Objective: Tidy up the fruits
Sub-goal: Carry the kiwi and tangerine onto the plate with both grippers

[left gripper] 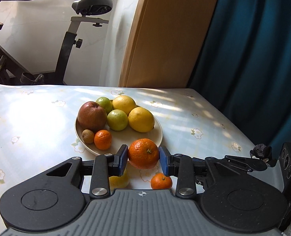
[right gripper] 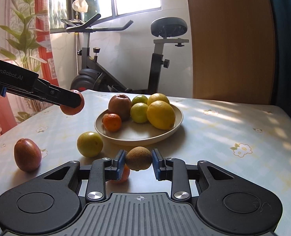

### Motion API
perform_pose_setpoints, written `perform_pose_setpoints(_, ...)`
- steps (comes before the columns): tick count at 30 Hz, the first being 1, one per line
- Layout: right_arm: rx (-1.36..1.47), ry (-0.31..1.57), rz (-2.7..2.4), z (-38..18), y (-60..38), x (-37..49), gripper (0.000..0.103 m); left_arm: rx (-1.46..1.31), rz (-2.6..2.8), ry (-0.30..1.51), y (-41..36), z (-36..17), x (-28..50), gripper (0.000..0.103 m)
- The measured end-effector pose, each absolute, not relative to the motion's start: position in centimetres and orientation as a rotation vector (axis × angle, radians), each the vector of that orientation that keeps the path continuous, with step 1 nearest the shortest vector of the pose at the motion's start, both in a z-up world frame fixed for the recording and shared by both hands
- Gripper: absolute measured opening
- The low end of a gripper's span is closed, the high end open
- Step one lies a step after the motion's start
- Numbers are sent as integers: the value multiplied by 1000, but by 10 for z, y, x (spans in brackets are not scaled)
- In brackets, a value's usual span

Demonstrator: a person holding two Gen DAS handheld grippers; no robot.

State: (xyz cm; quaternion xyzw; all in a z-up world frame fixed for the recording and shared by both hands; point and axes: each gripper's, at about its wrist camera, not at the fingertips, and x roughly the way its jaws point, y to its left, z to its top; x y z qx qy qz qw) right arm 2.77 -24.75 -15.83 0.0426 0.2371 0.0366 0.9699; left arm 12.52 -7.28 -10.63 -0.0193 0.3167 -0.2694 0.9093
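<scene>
My left gripper point(left gripper: 143, 156) is shut on a large orange point(left gripper: 144, 153), held above the table just in front of the beige plate point(left gripper: 157, 135). The orange also shows in the right wrist view point(right gripper: 74, 108), left of the plate point(right gripper: 137, 137). My right gripper point(right gripper: 138, 162) is shut on a brown kiwi point(right gripper: 138, 158) near the plate's front rim. The plate holds a red apple point(left gripper: 92, 116), two green fruits point(left gripper: 117, 120), two lemons point(left gripper: 141, 119), a small mandarin point(left gripper: 102, 139) and a small brown fruit point(left gripper: 88, 136).
Loose on the flowered tablecloth are a yellow-green fruit point(right gripper: 89, 144), a red oval fruit point(right gripper: 27, 155) and a small mandarin point(right gripper: 123, 175) partly hidden under my right gripper. An exercise bike point(right gripper: 125, 59) stands behind the table. A wooden panel point(right gripper: 230, 39) and a blue curtain point(left gripper: 253, 59) are at the right.
</scene>
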Motion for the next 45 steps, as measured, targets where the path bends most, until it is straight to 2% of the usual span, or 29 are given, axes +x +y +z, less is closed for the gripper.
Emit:
perform_pose_setpoints(9,45,401,114,-112,-257,61,27,-82,-512,584,-61,-76,156,36)
perform_pose_setpoints(15,26,381,124,-96,-269,102,27,-101,-496,639,-55,-72,199,36)
perform_pose_setpoints(29,-9,480,162,-122,-279,177,27,-108,-482,852,-53,-138,265,36)
perform_pose_setpoints(45,-76,539,236,-137,-255,237,27,-113,-485,890,-50,-155,276,37)
